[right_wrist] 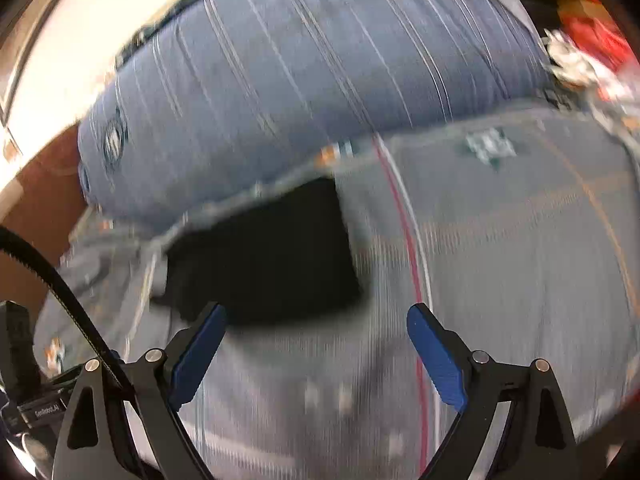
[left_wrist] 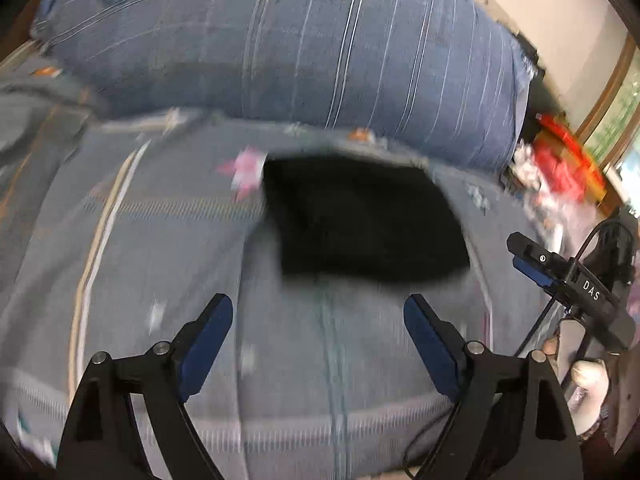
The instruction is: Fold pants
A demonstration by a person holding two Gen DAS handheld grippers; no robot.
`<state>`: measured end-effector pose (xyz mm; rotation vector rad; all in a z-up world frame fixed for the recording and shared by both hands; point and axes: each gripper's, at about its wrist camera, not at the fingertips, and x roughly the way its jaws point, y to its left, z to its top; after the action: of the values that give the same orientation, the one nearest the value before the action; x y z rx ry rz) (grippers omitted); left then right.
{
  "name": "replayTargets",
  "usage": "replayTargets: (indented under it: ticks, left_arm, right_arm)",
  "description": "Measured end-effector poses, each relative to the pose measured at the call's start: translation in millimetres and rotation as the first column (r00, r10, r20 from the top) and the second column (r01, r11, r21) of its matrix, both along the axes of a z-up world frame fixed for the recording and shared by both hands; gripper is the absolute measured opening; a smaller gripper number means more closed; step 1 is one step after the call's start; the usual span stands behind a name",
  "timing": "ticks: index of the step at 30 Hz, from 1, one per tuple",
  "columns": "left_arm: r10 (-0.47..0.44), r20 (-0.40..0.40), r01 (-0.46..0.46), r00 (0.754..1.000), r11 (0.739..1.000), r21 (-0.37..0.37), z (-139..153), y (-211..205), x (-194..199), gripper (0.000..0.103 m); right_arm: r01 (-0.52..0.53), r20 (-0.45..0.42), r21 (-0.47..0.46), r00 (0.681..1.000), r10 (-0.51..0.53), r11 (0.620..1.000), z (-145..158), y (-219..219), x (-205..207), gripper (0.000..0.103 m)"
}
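The black pants (left_wrist: 360, 220) lie folded into a compact dark rectangle on the grey-blue patterned bed sheet (left_wrist: 160, 240). They also show in the right wrist view (right_wrist: 268, 256). My left gripper (left_wrist: 318, 312) is open and empty, hovering just short of the pants' near edge. My right gripper (right_wrist: 316, 320) is open and empty, with its left finger (right_wrist: 200, 344) near the pants' near edge. The right gripper also shows at the right of the left wrist view (left_wrist: 532, 264). Both views are motion-blurred.
A large blue striped pillow or bolster (left_wrist: 300, 40) lies right behind the pants, also in the right wrist view (right_wrist: 300, 80). Red and white items (left_wrist: 560, 164) sit at the bed's far right. A wall (left_wrist: 560, 20) and a window frame (left_wrist: 608, 92) are behind. A black cable (right_wrist: 60, 280) crosses the left.
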<state>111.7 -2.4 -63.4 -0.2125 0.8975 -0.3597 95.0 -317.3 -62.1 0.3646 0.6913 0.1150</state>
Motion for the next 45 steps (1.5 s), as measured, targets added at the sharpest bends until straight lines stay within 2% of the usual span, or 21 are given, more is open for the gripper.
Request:
replayTargets:
  ticks: [2, 5, 8, 10, 11, 12, 17, 19, 22, 25, 26, 28, 29, 30, 31, 33, 35, 37, 40, 43, 45]
  left_arm:
    - [-0.005, -0.011, 0.004, 1.0, 1.0, -0.014, -8, -1, 36, 0.087]
    - [-0.029, -0.101, 0.023, 0.994, 0.998, -0.065, -36, -8, 89, 0.087]
    - [-0.078, -0.153, 0.062, 0.985, 0.993, -0.104, -55, -26, 107, 0.087]
    - [-0.103, -0.179, 0.081, 0.978, 0.989, -0.127, -60, -37, 109, 0.086]
    - [-0.103, -0.164, 0.083, 0.981, 0.989, -0.12, -57, -41, 106, 0.077]
    - [-0.113, -0.156, 0.093, 0.981, 0.987, -0.128, -54, -41, 104, 0.063]
    - [-0.122, -0.116, 0.102, 0.986, 0.981, -0.165, -28, -34, 97, 0.049]
    - [-0.114, -0.099, 0.095, 0.989, 0.979, -0.179, -17, -33, 103, 0.049]
    - [-0.081, -0.099, 0.064, 0.992, 0.985, -0.16, -11, -32, 118, 0.049]
    - [-0.051, -0.18, 0.032, 0.982, 0.994, -0.105, -32, -36, 139, 0.053]
    - [-0.042, -0.214, 0.025, 0.976, 0.996, -0.083, -45, -36, 146, 0.061]
    - [-0.055, -0.227, 0.022, 0.972, 0.989, -0.146, -48, -30, 147, 0.064]
    - [-0.058, -0.232, 0.017, 0.971, 0.985, -0.171, -41, -24, 142, 0.062]
    - [-0.061, -0.212, 0.022, 0.975, 0.983, -0.182, -33, -21, 137, 0.061]
    - [-0.071, -0.182, 0.036, 0.981, 0.981, -0.19, -22, -18, 130, 0.061]
    - [-0.07, -0.096, 0.051, 0.993, 0.98, -0.191, 5, -9, 114, 0.061]
    - [-0.061, -0.029, 0.053, 0.998, 0.974, -0.219, 27, -3, 108, 0.061]
    - [-0.079, -0.028, 0.068, 0.997, 0.961, -0.267, 32, -8, 118, 0.061]
    - [-0.084, -0.087, 0.055, 0.993, 0.955, -0.292, 16, -27, 148, 0.061]
    - [-0.034, -0.179, -0.016, 0.983, 0.961, -0.275, -19, -36, 172, 0.061]
    - [-0.021, -0.157, -0.03, 0.987, 0.949, -0.315, -32, -35, 179, 0.061]
  right_arm:
    - [-0.026, 0.025, -0.018, 0.999, 0.026, 1.0, 10, -3, 33, 0.095]
    - [-0.07, -0.034, -0.049, 0.997, 0.068, 0.996, 5, -2, 89, 0.095]
    - [-0.116, -0.124, -0.031, 0.986, 0.112, 0.993, -17, 3, 132, 0.091]
    - [-0.159, -0.169, 0.013, 0.973, 0.159, 0.987, -31, 6, 150, 0.081]
    - [-0.185, -0.179, 0.066, 0.965, 0.194, 0.981, -36, 8, 154, 0.057]
    - [-0.188, -0.18, 0.095, 0.963, 0.203, 0.978, -38, 10, 153, 0.051]
    - [-0.189, -0.121, 0.11, 0.972, 0.202, 0.976, -9, 16, 134, 0.035]
    - [-0.203, -0.09, 0.174, 0.971, 0.221, 0.964, 5, 13, 132, 0.035]
    - [-0.201, -0.049, 0.173, 0.976, 0.212, 0.964, 21, 16, 137, 0.035]
    - [-0.158, -0.072, 0.16, 0.983, 0.171, 0.975, 14, 14, 153, 0.037]
    - [-0.128, -0.1, 0.105, 0.985, 0.139, 0.986, 5, 16, 160, 0.04]
    - [-0.066, -0.137, -0.044, 0.989, 0.06, 0.997, -9, 18, 163, 0.04]
    - [-0.046, -0.144, -0.107, 0.989, 0.031, 0.993, -15, 20, 164, 0.055]
    - [-0.031, -0.139, -0.136, 0.99, 0.011, 0.99, -19, 19, 161, 0.066]
    - [-0.012, -0.133, -0.153, 0.991, -0.009, 0.988, -18, 17, 156, 0.068]
    - [0.011, -0.102, -0.159, 0.994, -0.027, 0.987, -8, 14, 145, 0.069]
    - [0.02, -0.004, -0.162, 1.0, -0.021, 0.987, 14, 14, 132, 0.069]
    - [-0.033, 0.059, -0.094, 0.997, 0.039, 0.995, 32, 19, 126, 0.069]
    - [-0.178, 0.028, 0.135, 0.984, 0.176, 0.975, 31, 24, 149, 0.069]
    - [-0.169, -0.067, 0.225, 0.98, 0.188, 0.96, 4, 23, 186, 0.069]
    - [-0.112, -0.131, 0.267, 0.98, 0.151, 0.957, -20, 15, 208, 0.068]
